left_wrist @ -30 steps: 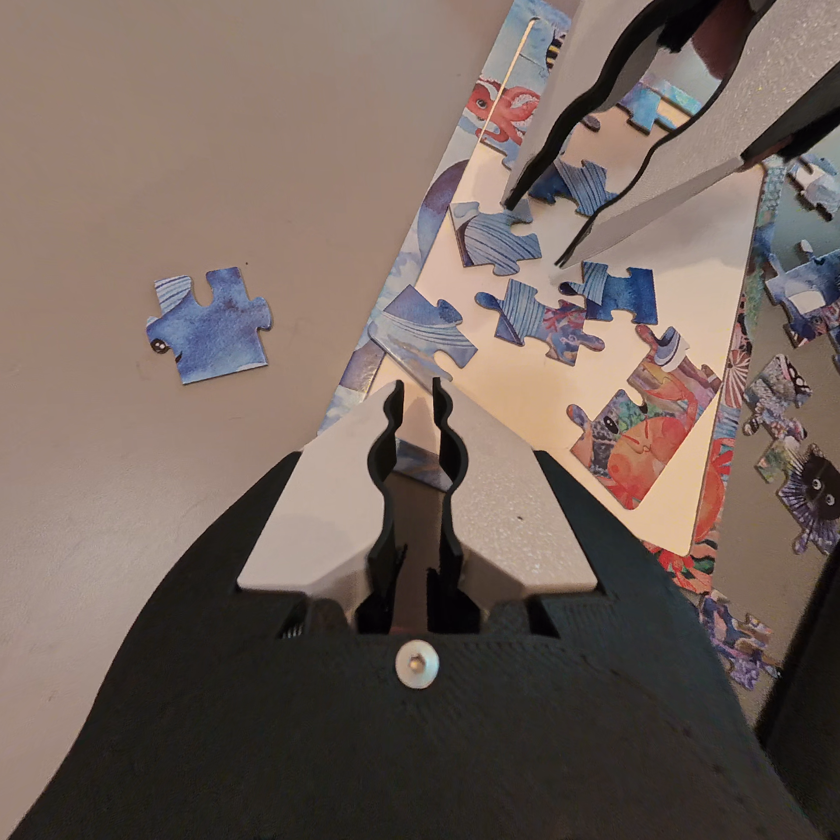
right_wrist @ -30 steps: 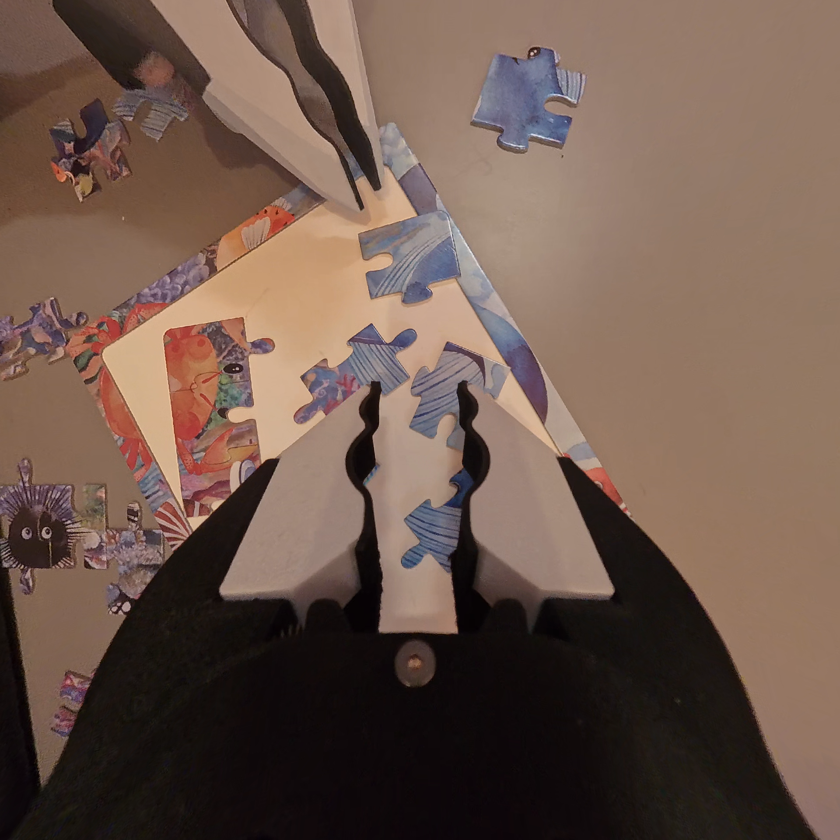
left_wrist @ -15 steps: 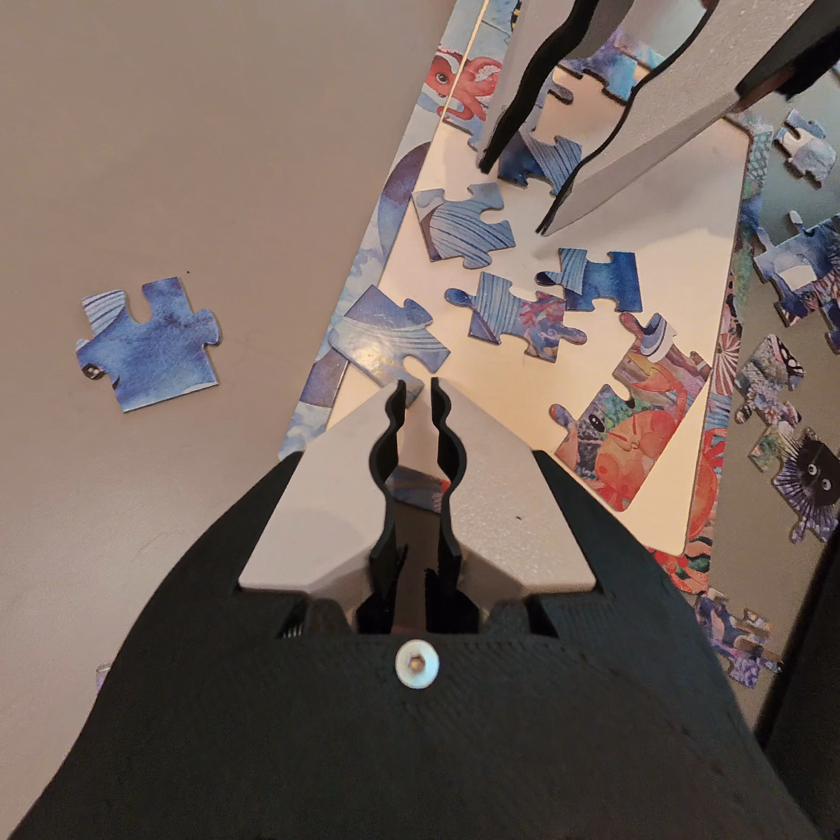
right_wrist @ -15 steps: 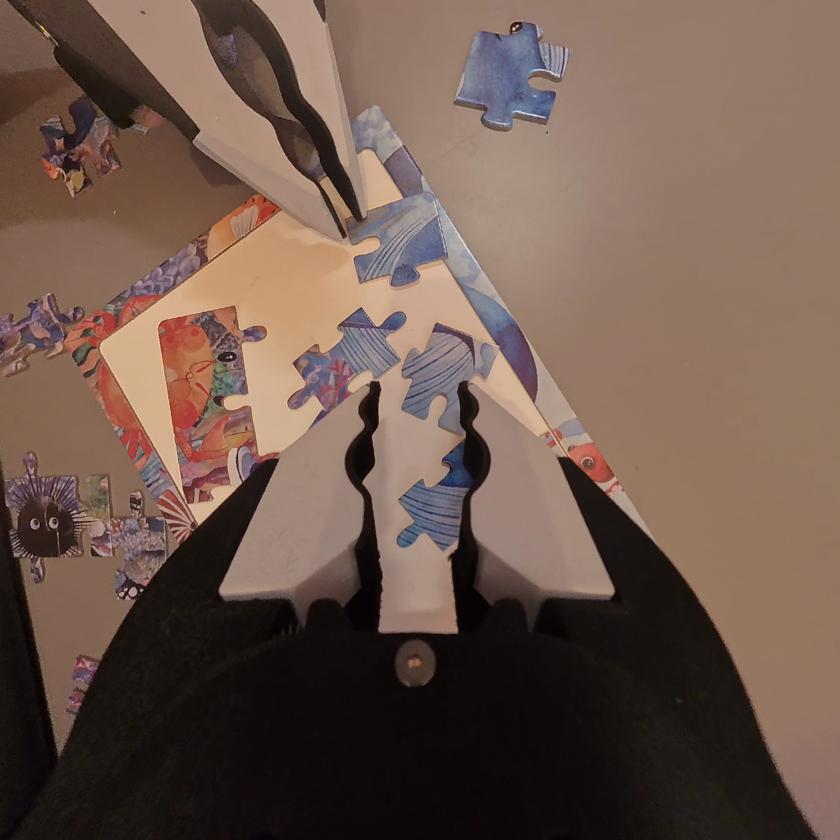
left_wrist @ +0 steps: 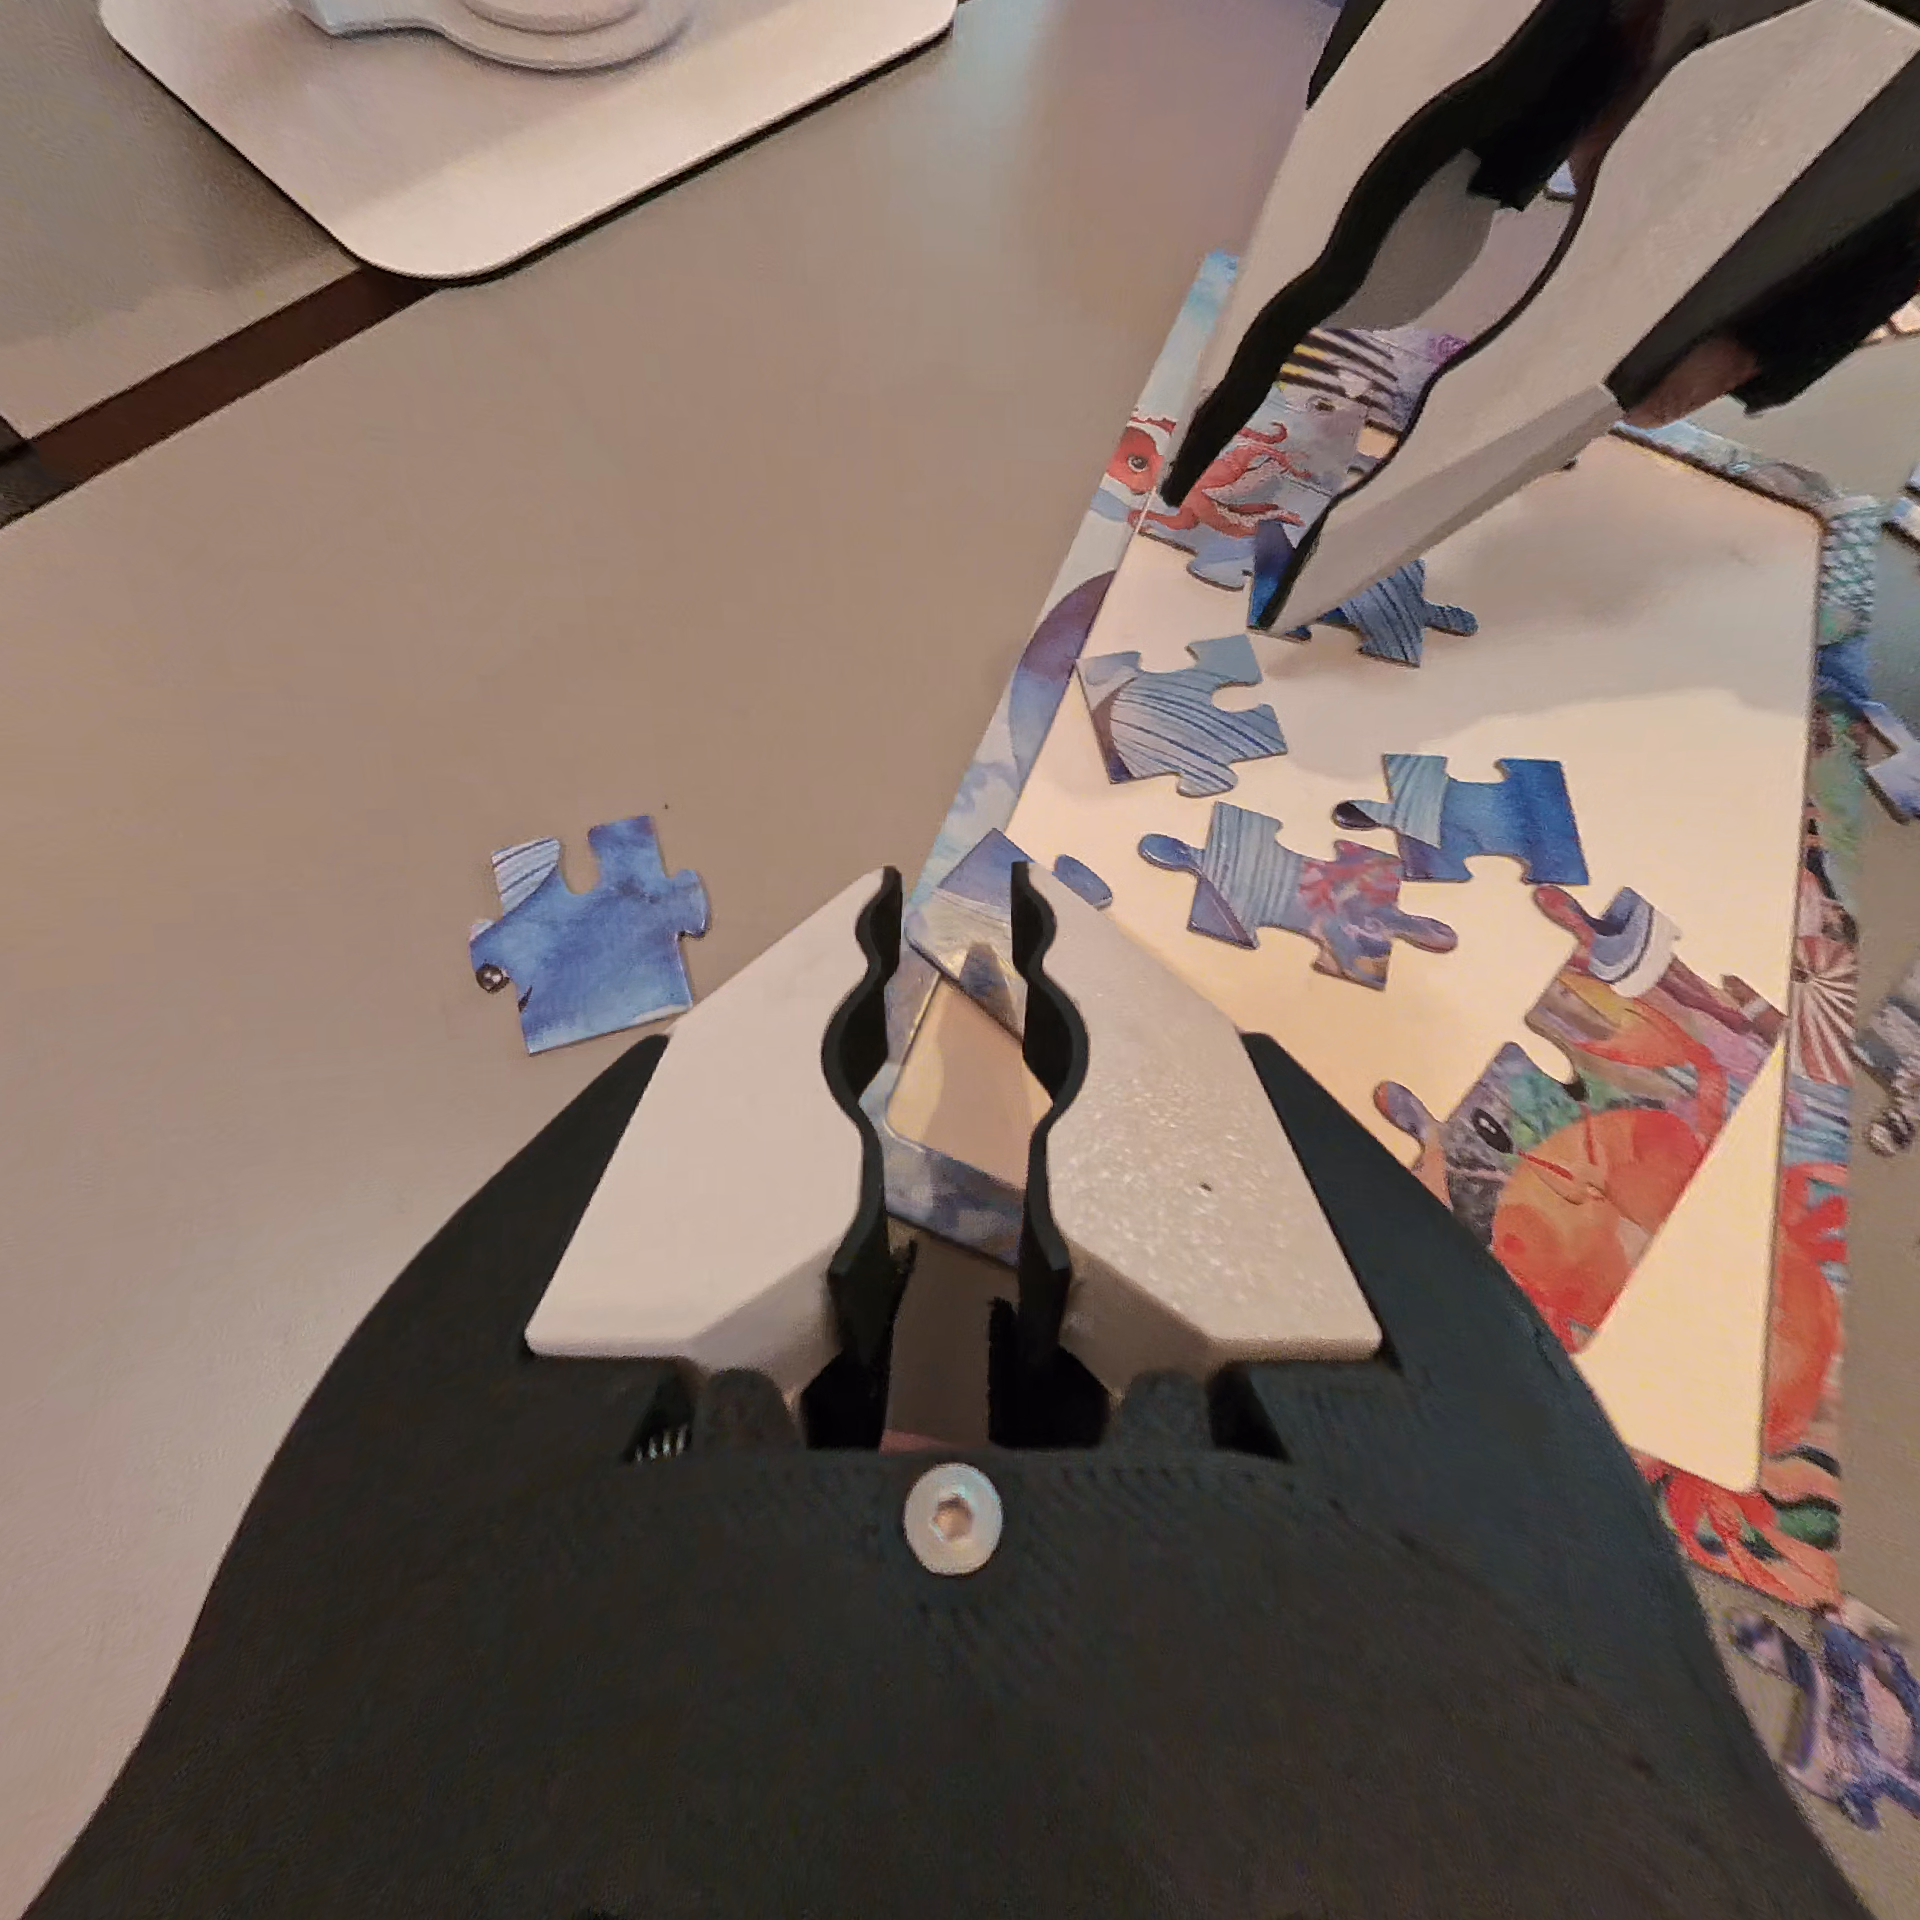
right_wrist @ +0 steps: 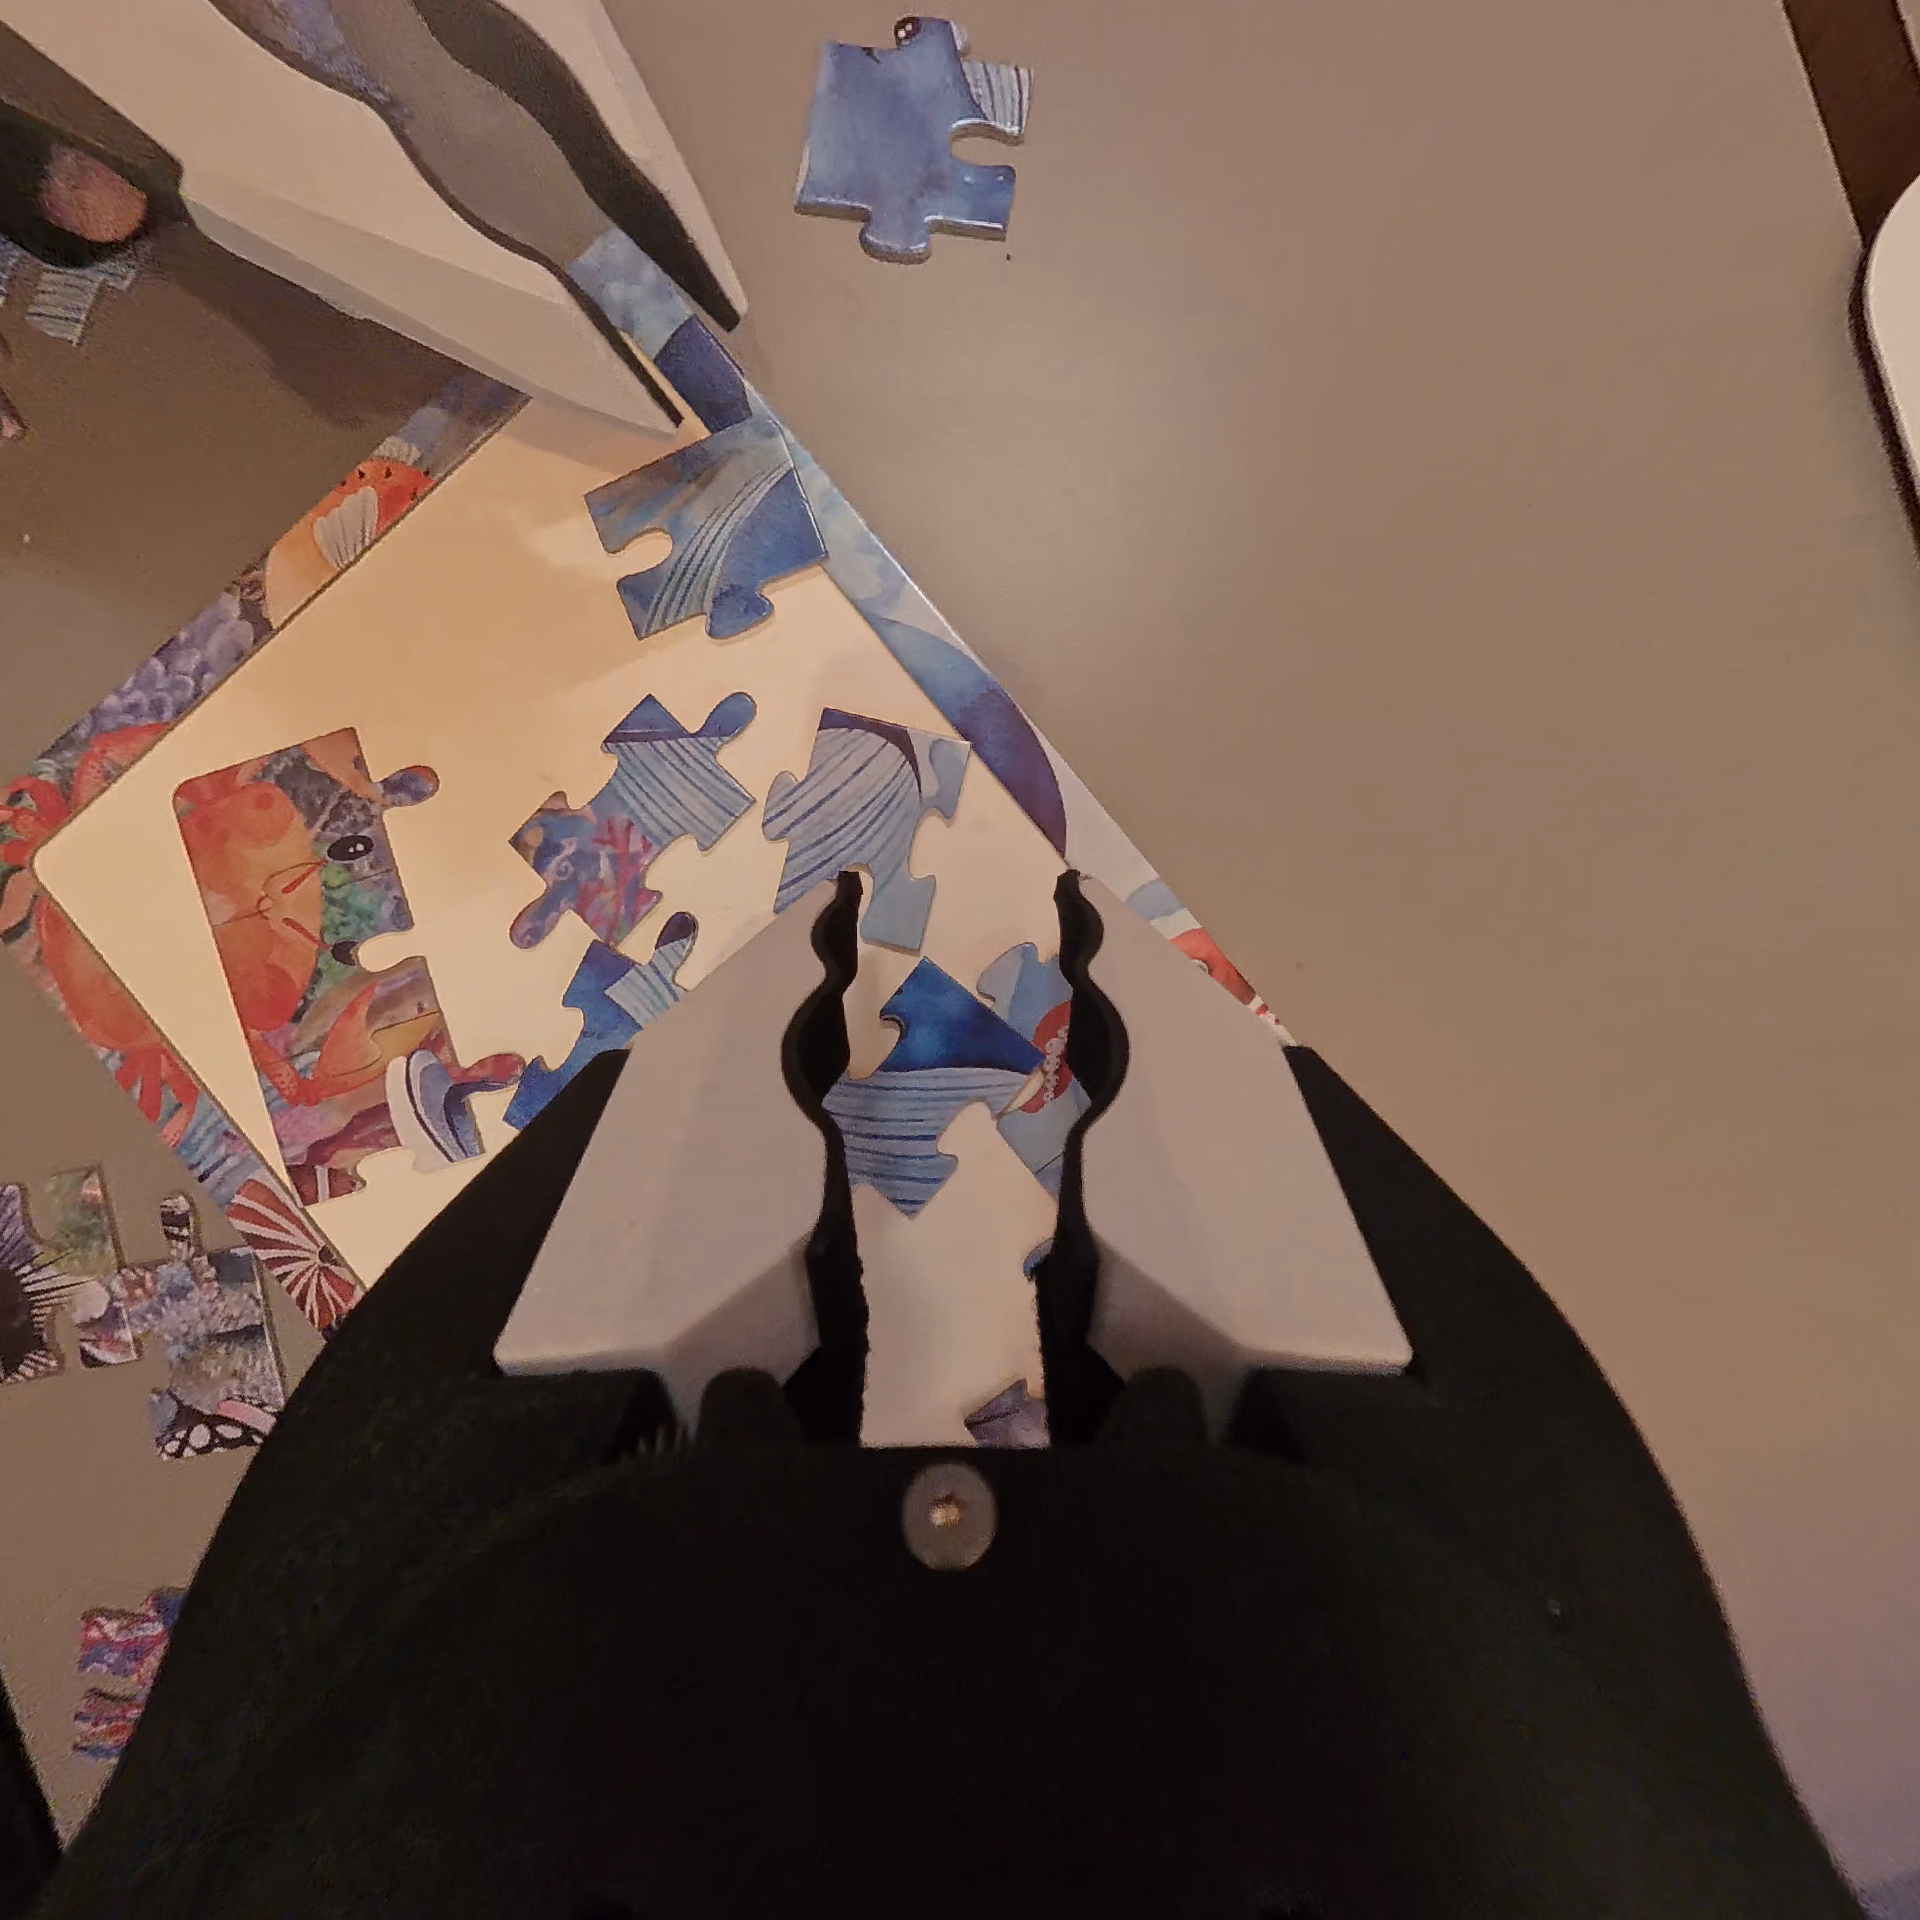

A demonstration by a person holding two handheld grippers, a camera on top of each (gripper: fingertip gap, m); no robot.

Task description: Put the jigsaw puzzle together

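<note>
The puzzle tray (left_wrist: 1610,644) has a picture border and a cream floor (right_wrist: 468,644). Several loose blue pieces lie in it beside a joined orange crab block (left_wrist: 1621,1122) (right_wrist: 301,914). My left gripper (left_wrist: 954,888) is open over a light-blue piece (left_wrist: 977,930) on the tray's near corner, which also shows in the right wrist view (right_wrist: 707,540). My right gripper (right_wrist: 961,883) is open above a dark-blue striped piece (right_wrist: 914,1101) (left_wrist: 1371,613). A lone blue piece (left_wrist: 592,945) (right_wrist: 914,156) lies on the table outside the tray.
A white mat (left_wrist: 520,156) lies at the far left of the table, past a dark seam (left_wrist: 208,384). Several loose pieces (right_wrist: 104,1309) lie on the table beyond the tray's other side. The right gripper (left_wrist: 1236,556) and left gripper (right_wrist: 696,364) face each other across the tray. My hands' fingertips stand some 10 cm from each other. The joined orange crab block (left_wrist: 1621,1122) is about 12 cm from my right fingertips.
My left gripper has drawn back to the tray's corner, tilted up, and its jaws have opened a little. My right gripper has pulled back slightly along the tray's blue edge.
</note>
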